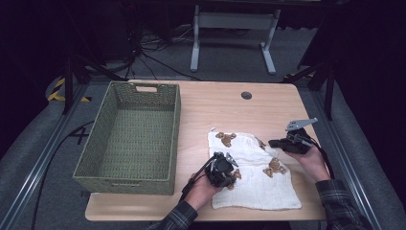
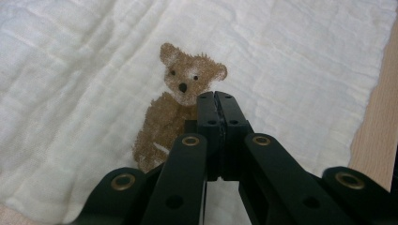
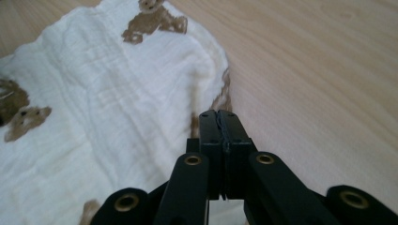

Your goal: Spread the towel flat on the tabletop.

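We see the left gripper (image 2: 217,96) with its two black jaws pressed together and nothing between them, the tips poised over a brown teddy bear print (image 2: 176,105) on the white cloth (image 2: 300,56); whether the tips touch the fabric we cannot tell. In the high view this left gripper (image 1: 229,173) sits over the cloth's (image 1: 258,189) near left part, held by the person's left hand (image 1: 203,189). The right gripper (image 3: 219,115) also has its jaws together and empty, their tips at the cloth's (image 3: 117,93) rumpled right edge, where the fabric folds up a little and bare wood begins. In the high view the right gripper (image 1: 274,143) lies over the cloth's far right edge, held by the right hand (image 1: 311,160), with a grey three-cornered plate (image 1: 300,123) on top of it. The cloth itself lies spread and slightly creased on the wooden table (image 1: 225,108), scattered with several bear prints. Just left of the cloth stands an olive woven basket (image 1: 125,170), open side up. Beyond the cloth, near the table's far edge, is a small round grey cable port (image 1: 246,95).
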Demonstrator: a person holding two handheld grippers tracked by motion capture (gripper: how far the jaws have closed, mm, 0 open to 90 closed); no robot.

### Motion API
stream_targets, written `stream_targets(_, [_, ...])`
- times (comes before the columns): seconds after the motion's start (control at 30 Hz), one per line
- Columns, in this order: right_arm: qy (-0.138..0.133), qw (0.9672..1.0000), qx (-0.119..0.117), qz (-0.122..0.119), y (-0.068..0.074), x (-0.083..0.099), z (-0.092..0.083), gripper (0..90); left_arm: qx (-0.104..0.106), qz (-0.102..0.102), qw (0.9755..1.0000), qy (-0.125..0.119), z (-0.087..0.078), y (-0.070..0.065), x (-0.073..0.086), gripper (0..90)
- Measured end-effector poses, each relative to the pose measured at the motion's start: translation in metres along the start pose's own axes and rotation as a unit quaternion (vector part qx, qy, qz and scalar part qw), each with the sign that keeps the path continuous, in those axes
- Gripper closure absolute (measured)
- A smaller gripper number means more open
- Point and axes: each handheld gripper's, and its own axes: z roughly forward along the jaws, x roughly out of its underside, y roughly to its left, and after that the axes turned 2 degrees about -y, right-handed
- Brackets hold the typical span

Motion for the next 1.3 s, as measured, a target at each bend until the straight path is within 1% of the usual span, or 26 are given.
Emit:
stream_targets(0.1, [0.011, 0.9999, 0.0, 0.003, 0.003, 0.011, -0.003, 89.6, -0.003, 0.005, 1.0, 0.002, 0.0, -0.001, 0.0, 89.8])
stream_targets(0.2, [0.022, 0.9997, -0.004, 0.007, 0.007, 0.02, -0.002, 89.5, -0.003, 0.003, 1.0, 0.002, 0.0, -0.001, 0.0, 89.8])
stream_targets(0.23, [0.022, 0.9997, -0.004, 0.007, 0.007, 0.02, -0.002, 89.5, -0.003, 0.003, 1.0, 0.002, 0.0, -0.001, 0.0, 89.8])
stream_targets(0.27, [0.03, 0.9995, -0.005, 0.007, 0.009, 0.025, 0.0, 89.6, -0.001, 0.002, 1.0, 0.001, 0.0, -0.001, 0.0, 89.8])
stream_targets(0.4, [0.041, 0.9991, -0.004, 0.005, 0.008, 0.028, 0.005, 89.6, -0.001, 0.002, 1.0, 0.001, 0.0, -0.001, 0.0, 89.9])
stream_targets(0.47, [0.041, 0.9991, -0.002, 0.004, 0.007, 0.028, 0.007, 89.6, -0.001, 0.003, 1.0, 0.0, 0.0, -0.001, 0.0, 89.8])
stream_targets(0.6, [0.043, 0.999, 0.011, 0.007, 0.003, 0.027, 0.006, 89.7, 0.0, 0.001, 1.0, -0.002, 0.0, 0.0, 0.0, 89.8])
stream_targets(0.83, [0.045, 0.9975, 0.055, 0.003, -0.012, 0.023, 0.007, 89.6, 0.002, 0.001, 1.0, -0.001, 0.0, 0.001, 0.0, 89.8])
stream_targets(0.93, [0.046, 0.9965, 0.069, 0.005, -0.019, 0.02, 0.009, 89.6, 0.013, 0.0, 0.9999, 0.003, 0.0, 0.002, 0.001, 89.8])
stream_targets(0.97, [0.042, 0.9962, 0.076, 0.003, -0.023, 0.019, 0.01, 89.6, 0.014, 0.0, 0.9999, 0.004, -0.001, 0.001, 0.001, 89.8])
stream_targets(1.03, [0.033, 0.9966, 0.074, 0.012, -0.028, 0.02, 0.01, 89.6, 0.016, 0.003, 0.9999, 0.005, 0.0, 0.0, 0.001, 89.8])
stream_targets(1.07, [0.03, 0.9966, 0.075, 0.014, -0.03, 0.02, 0.01, 89.6, 0.02, 0.003, 0.9997, 0.012, -0.001, -0.002, 0.001, 89.8])
stream_targets(1.1, [0.027, 0.9964, 0.079, 0.015, -0.033, 0.02, 0.01, 89.6, 0.02, 0.001, 0.9998, 0.008, 0.0, -0.004, 0.002, 89.8])
stream_targets(1.13, [0.025, 0.9964, 0.079, 0.019, -0.034, 0.021, 0.01, 89.6, 0.027, 0.009, 0.9995, 0.016, -0.001, -0.004, 0.002, 89.8])
stream_targets(1.17, [0.03, 0.9961, 0.081, 0.02, -0.037, 0.02, 0.01, 89.6, 0.028, 0.01, 0.9994, 0.018, -0.001, -0.005, 0.002, 89.8])
stream_targets(1.2, [0.034, 0.9951, 0.091, 0.018, -0.039, 0.018, 0.01, 89.6, 0.031, 0.016, 0.9991, 0.023, -0.002, -0.005, 0.002, 89.8])
stream_targets(1.23, [0.037, 0.9944, 0.098, 0.018, -0.039, 0.017, 0.01, 89.6, 0.036, 0.017, 0.9989, 0.026, -0.002, -0.006, 0.002, 89.8])
stream_targets(1.27, [0.035, 0.9946, 0.096, 0.022, -0.042, 0.017, 0.011, 89.6, 0.032, 0.017, 0.9991, 0.021, -0.002, -0.007, 0.003, 89.8])
stream_targets(1.3, [0.032, 0.9948, 0.094, 0.023, -0.042, 0.017, 0.011, 89.6, 0.031, 0.019, 0.9991, 0.022, -0.002, -0.007, 0.004, 89.7])
